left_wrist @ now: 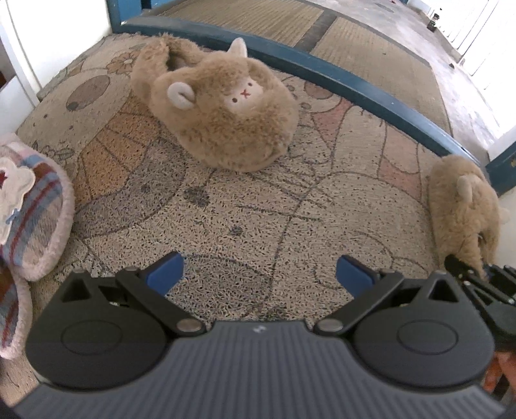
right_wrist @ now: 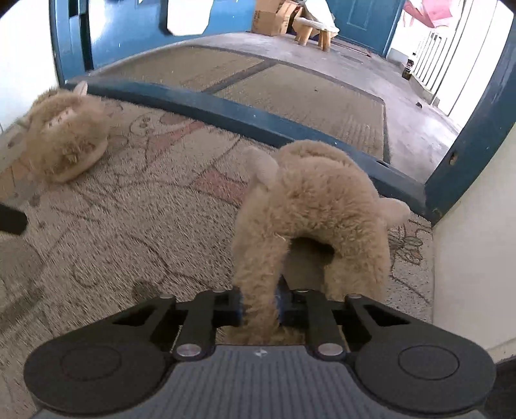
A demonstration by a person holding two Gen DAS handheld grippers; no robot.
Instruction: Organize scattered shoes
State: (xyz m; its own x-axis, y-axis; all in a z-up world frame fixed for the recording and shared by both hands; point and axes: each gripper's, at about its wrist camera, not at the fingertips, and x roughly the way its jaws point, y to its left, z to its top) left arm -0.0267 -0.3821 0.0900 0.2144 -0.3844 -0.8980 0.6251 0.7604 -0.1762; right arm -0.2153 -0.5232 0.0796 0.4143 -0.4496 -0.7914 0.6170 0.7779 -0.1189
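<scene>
A fluffy tan animal-face slipper [left_wrist: 222, 109] lies on the patterned doormat [left_wrist: 245, 209], toe toward me, ahead of my left gripper [left_wrist: 259, 274], which is open with nothing between its blue pads. Its matching tan slipper [left_wrist: 464, 209] is at the right edge of the left wrist view, held at the heel by the right gripper [left_wrist: 471, 270]. In the right wrist view my right gripper [right_wrist: 259, 304] is shut on the heel rim of that slipper [right_wrist: 316, 206], near the white wall. The first slipper [right_wrist: 67, 141] lies far left there.
A pair of pink plaid slippers [left_wrist: 29, 219] sits at the mat's left edge. A blue door sill [left_wrist: 338, 77] borders the mat's far side, with a blue door frame [right_wrist: 471, 141] and white wall [right_wrist: 471, 274] on the right. Beyond lie another mat, cardboard boxes [right_wrist: 274, 16] and a stool.
</scene>
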